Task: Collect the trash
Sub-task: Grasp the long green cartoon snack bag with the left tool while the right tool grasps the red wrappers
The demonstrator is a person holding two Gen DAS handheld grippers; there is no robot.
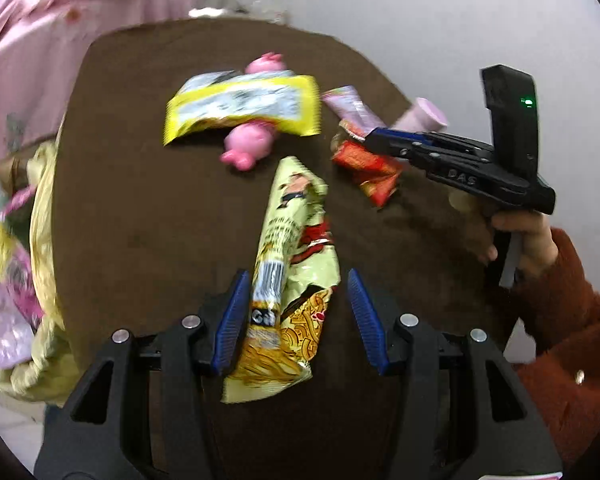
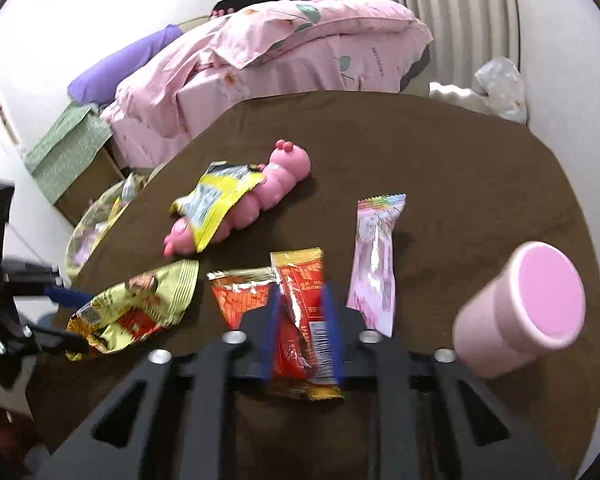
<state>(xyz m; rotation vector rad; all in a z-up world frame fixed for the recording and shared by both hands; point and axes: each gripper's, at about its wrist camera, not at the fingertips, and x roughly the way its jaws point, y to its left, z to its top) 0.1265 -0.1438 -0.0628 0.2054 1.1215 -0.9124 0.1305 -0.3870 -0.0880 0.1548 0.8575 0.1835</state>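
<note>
My left gripper [image 1: 294,292] is open, with a pale green and yellow snack bag [image 1: 292,264] lying between its blue pads on the brown table [image 1: 140,208]. The same bag shows in the right wrist view [image 2: 140,308]. My right gripper [image 2: 302,300] is shut on a red wrapper [image 2: 300,312]; it shows from the side in the left wrist view [image 1: 374,140]. A second red wrapper [image 2: 240,300] lies just left of it. A yellow wrapper [image 1: 244,106] lies across a pink caterpillar toy [image 2: 260,196]. A pink wrapper [image 2: 374,264] lies to the right.
A yellow-green trash bag [image 1: 40,280] holding several wrappers hangs off the table's left edge. A pink cup [image 2: 524,308] lies on its side at the right. A bed with a pink quilt [image 2: 280,48] stands beyond the table. A white plastic bag [image 2: 500,88] sits at the far edge.
</note>
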